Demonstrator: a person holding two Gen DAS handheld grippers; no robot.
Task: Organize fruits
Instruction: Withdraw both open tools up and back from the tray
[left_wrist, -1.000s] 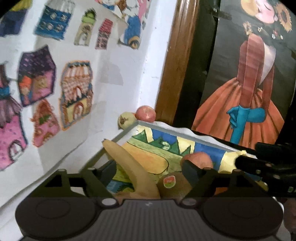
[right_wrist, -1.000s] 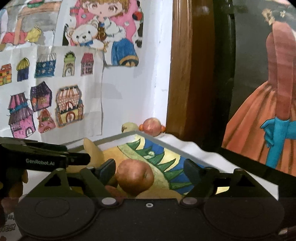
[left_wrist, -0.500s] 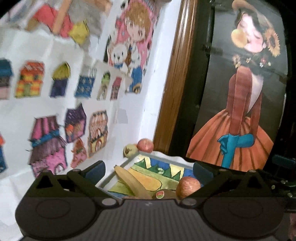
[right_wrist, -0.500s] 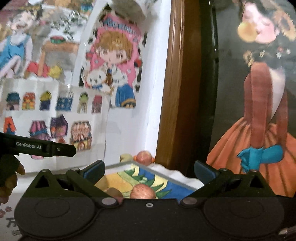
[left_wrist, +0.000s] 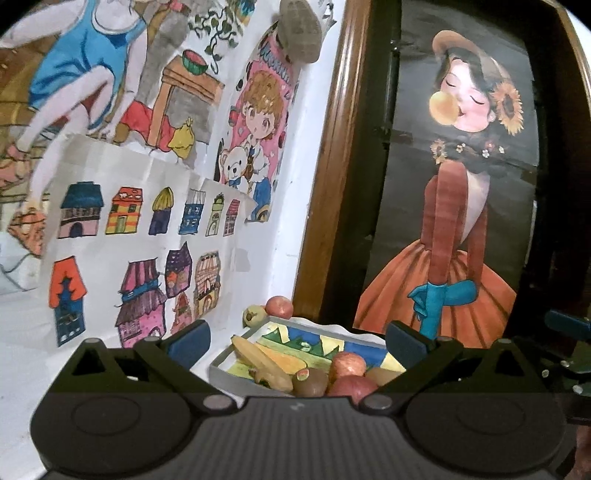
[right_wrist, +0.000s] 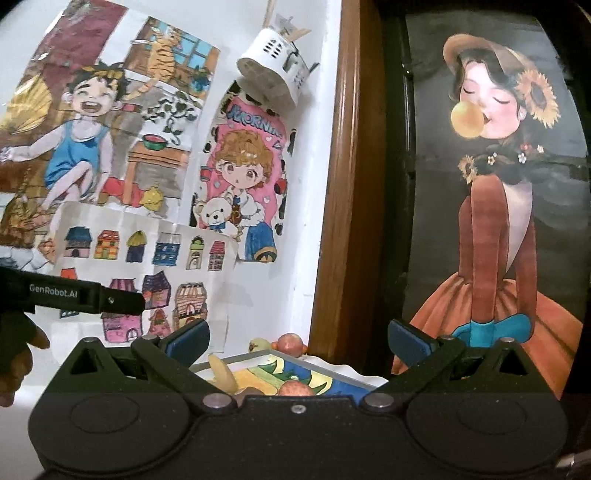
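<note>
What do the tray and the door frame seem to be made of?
Tray: grey rim, matte and smooth, likely painted wood or plastic; its floor is a colourful printed picture. Door frame: brown wood, glossy, with visible grain and highlights, probably varnished.

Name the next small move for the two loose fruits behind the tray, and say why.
Probably reach the left gripper forward to the yellowish fruit beside the red one. Both lie outside the tray, against the wall, while the banana and other fruit lie inside. Both grippers' jaws are open and empty.
</note>
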